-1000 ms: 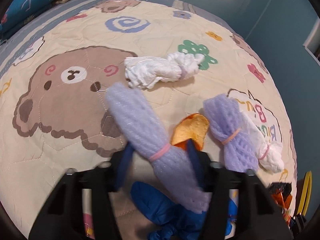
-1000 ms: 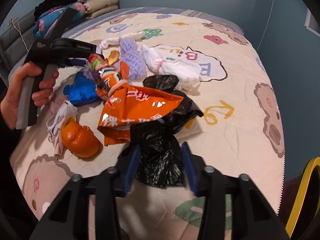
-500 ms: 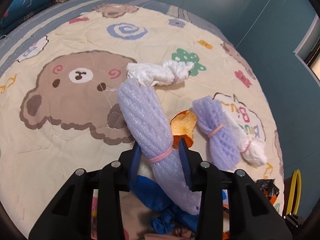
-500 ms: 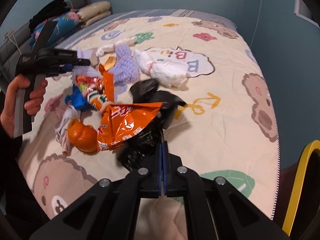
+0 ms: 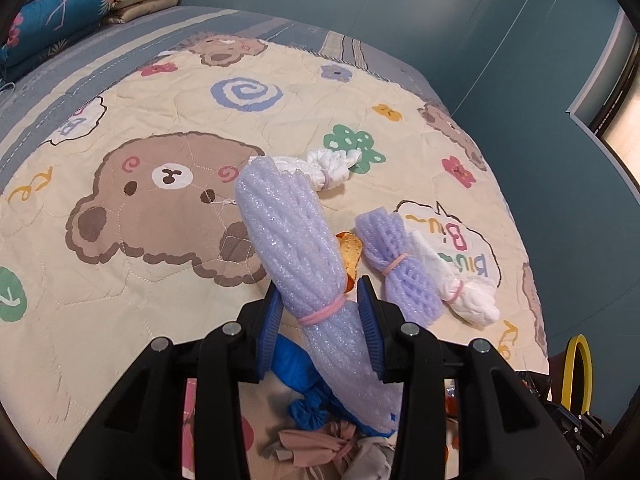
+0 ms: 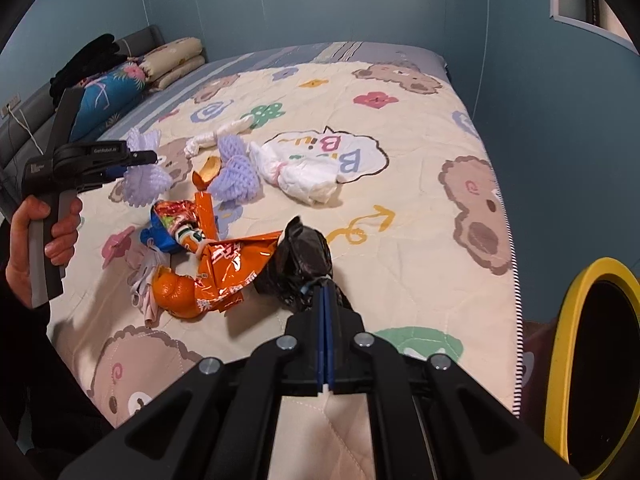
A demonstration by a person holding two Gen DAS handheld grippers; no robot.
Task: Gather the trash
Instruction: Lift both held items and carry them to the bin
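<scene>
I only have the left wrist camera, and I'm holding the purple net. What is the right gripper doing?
Observer: The right gripper is shut on the tail of a black bag.
Operator: Where does the bin stand?
Observer: A yellow-rimmed bin stands just off the bed's edge, to the right of that gripper.
Operator: What lies next to the bag?
Observer: An orange wrapper lies against the bag, with an orange peel on its far side.
</scene>
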